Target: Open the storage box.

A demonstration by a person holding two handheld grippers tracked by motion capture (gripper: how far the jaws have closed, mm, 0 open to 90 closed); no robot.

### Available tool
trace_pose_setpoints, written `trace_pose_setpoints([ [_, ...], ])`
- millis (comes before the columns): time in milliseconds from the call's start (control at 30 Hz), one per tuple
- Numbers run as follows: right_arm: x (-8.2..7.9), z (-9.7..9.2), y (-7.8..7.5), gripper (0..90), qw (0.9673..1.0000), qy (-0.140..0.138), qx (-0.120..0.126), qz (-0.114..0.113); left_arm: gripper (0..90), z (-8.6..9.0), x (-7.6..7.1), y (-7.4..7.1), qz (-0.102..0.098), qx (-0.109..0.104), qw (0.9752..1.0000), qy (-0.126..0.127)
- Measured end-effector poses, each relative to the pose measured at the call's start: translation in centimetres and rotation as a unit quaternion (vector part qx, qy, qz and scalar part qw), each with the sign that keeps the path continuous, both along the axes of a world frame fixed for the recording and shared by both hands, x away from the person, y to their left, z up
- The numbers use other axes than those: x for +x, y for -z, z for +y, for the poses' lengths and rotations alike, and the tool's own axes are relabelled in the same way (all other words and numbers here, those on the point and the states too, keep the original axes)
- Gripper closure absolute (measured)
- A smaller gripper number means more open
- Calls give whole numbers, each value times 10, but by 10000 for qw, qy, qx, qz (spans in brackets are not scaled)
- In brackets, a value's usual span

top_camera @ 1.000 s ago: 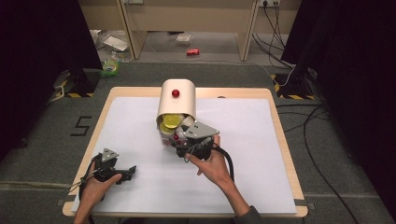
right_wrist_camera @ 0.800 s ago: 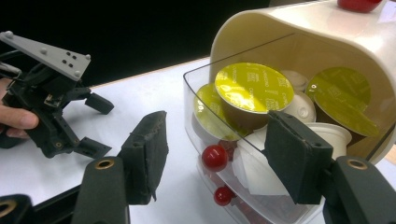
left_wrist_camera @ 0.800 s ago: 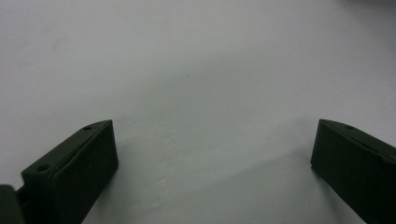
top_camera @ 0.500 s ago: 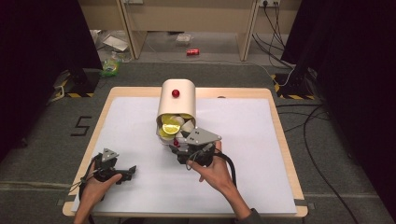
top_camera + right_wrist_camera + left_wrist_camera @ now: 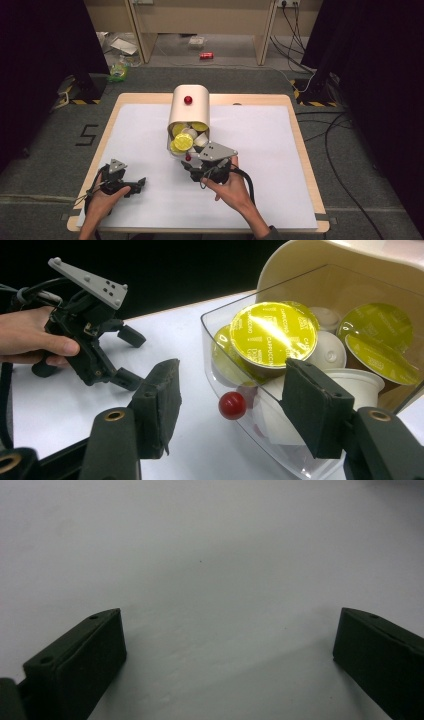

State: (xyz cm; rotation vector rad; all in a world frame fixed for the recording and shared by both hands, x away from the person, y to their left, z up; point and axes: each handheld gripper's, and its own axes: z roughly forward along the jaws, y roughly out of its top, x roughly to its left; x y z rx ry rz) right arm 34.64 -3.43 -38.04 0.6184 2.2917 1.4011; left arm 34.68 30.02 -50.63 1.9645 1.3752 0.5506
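The clear drawer (image 5: 280, 456) of the capsule holder has come a little further out of its cream housing (image 5: 182, 114) than it stood a second ago, towards my side of the white surface (image 5: 265, 150), and my right gripper (image 5: 196, 169) has drawn back a touch with it. I read that as the opening being nearly done: the yellow-lidded and white capsules (image 5: 274, 332) now lie exposed and reachable from above. The holder sits at the middle of the surface towards the far edge, its long axis running from far to near and slanting slightly leftwards as it nears me. The drawer's front, with its small red knob (image 5: 232, 405), points at me. In the right gripper view the jaws are drawn in around that knob but apart, with a gap on either side of it and no pad pressing on it, as far as I can judge. My left gripper (image 5: 136, 184) rests low at the near left, well apart from the holder, its jaws spread wide over bare surface.
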Motion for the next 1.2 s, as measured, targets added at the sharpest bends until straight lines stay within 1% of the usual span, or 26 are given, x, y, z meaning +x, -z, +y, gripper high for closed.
trace_pose_setpoints([
  [233, -7, 0, 1, 411, 10000, -1, -80, 12, 0, 0, 0, 0, 1, 0, 10000, 1],
  [667, -16, -2, 3, 415, 9999, -83, -107, 92, 0, 0, 0, 0, 0, -6, 10000, 0],
  [933, -18, -4, 3, 423, 9998, -105, -128, 98, 0, 0, 0, 0, 0, -5, 10000, 0],
  [1067, -18, -4, 3, 426, 9998, -97, -129, 113, 0, 0, 0, 0, 1, -5, 10000, 0],
  [1200, -18, -4, 2, 408, 10000, -19, -31, 51, 0, 0, 0, 0, 1, -2, 10000, 1],
])
